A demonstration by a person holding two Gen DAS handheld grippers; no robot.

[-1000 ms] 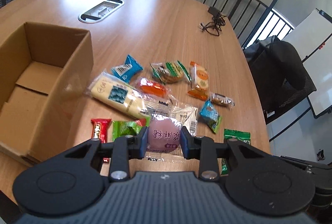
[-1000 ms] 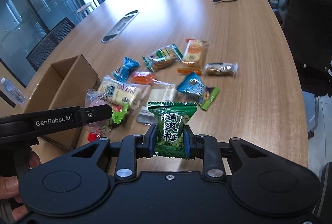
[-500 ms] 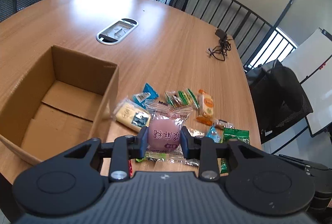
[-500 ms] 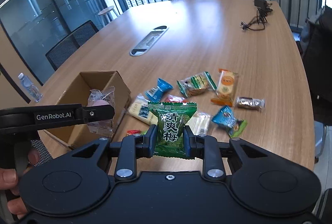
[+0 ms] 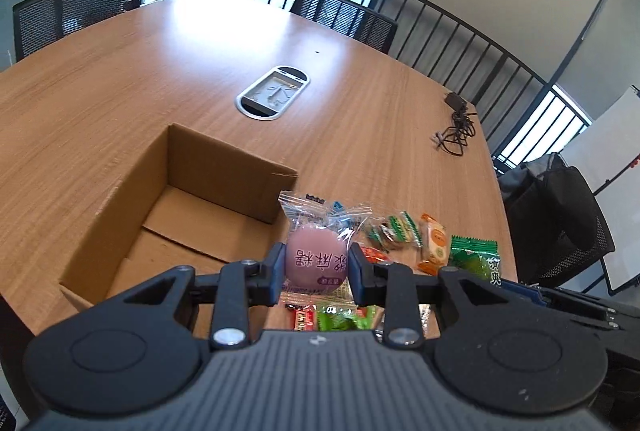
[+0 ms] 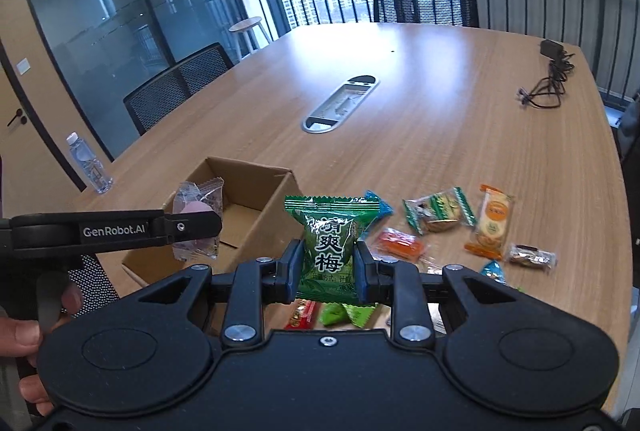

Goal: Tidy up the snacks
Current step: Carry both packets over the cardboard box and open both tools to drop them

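Observation:
My left gripper (image 5: 315,273) is shut on a pink round snack in a clear wrapper (image 5: 315,260), held in the air by the right wall of the open cardboard box (image 5: 224,167). In the right wrist view the same left gripper (image 6: 188,227) holds that pink snack (image 6: 196,209) over the box (image 6: 256,187). My right gripper (image 6: 326,267) is shut on a green plum-candy packet (image 6: 329,243), lifted above the table just right of the box. Several other wrapped snacks (image 6: 438,215) lie scattered on the wooden table (image 6: 440,119) to the right.
A water bottle (image 6: 86,163) stands left of the box. An oval cable hatch (image 6: 340,103) sits mid-table and a black cable with adapter (image 6: 548,79) lies far right. Mesh chairs ring the table; a bag rests on a chair (image 5: 560,207). A hand (image 6: 24,331) grips the left tool.
Both grippers rose with their snacks and shifted left toward the box. The table and snack pile dropped lower in both views and more of the room came into sight.

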